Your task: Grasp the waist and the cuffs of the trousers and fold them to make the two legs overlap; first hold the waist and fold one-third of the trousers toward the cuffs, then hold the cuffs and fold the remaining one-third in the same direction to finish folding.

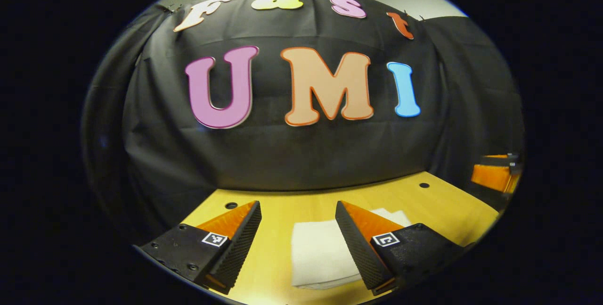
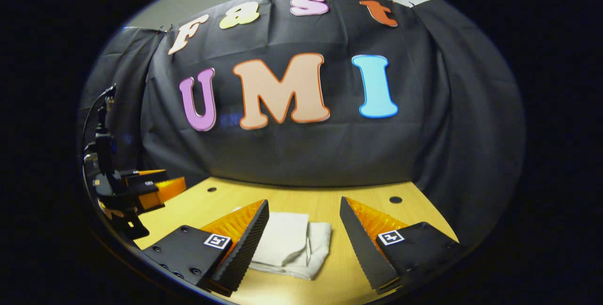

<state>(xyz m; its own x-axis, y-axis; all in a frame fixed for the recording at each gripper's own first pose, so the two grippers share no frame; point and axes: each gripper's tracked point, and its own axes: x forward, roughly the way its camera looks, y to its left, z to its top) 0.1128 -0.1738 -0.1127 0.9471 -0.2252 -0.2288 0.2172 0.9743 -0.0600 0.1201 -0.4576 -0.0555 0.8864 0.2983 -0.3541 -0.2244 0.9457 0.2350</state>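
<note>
The white trousers (image 1: 318, 253) lie folded into a small stacked bundle on the wooden table (image 1: 447, 206). In the left gripper view my left gripper (image 1: 297, 206) hovers open just above and in front of the bundle, whose right part is hidden behind the right finger. In the right gripper view the trousers (image 2: 292, 243) lie low between the fingers, closer to the left one, and my right gripper (image 2: 304, 201) is open and holds nothing. The left gripper (image 2: 141, 187) shows off to the left there, raised over the table's edge.
The black cloth wall (image 1: 301, 154) closes the table at the back and on both sides. Small round holes (image 2: 395, 199) mark the table top near its far corners. The right gripper (image 1: 494, 173) shows at the right edge of the left gripper view.
</note>
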